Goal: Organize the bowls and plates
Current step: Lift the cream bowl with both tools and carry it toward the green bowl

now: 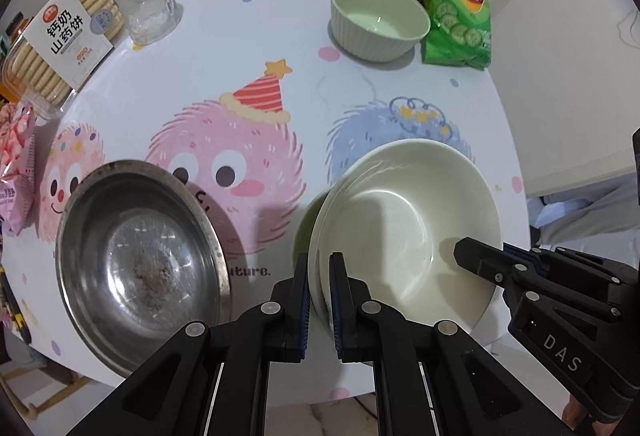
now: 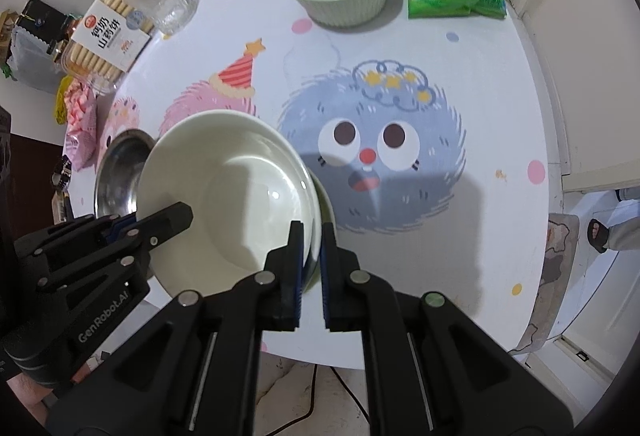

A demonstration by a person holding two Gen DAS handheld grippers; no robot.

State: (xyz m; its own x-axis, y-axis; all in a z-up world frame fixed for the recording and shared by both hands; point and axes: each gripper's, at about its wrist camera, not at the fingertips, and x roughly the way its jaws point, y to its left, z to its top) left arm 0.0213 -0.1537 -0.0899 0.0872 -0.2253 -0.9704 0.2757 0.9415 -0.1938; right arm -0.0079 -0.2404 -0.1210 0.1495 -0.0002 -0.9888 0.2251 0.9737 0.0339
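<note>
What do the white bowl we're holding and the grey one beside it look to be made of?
White bowl: likely glazed ceramic, though possibly melamine; glossy, with sharp light glints. Grey bowl: metal, probably stainless steel; dull mirror sheen, scuffed, speckled base.

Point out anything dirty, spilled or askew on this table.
The steel bowl has a brownish crust of residue on its bottom. The white plate, pinched at opposite rims by the left gripper and right gripper, sits tilted over a green dish.

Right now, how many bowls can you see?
4: a steel bowl on the left, a ribbed green bowl by the chip bag, a white bowl in both grippers, and a green one half hidden beneath it.
</note>
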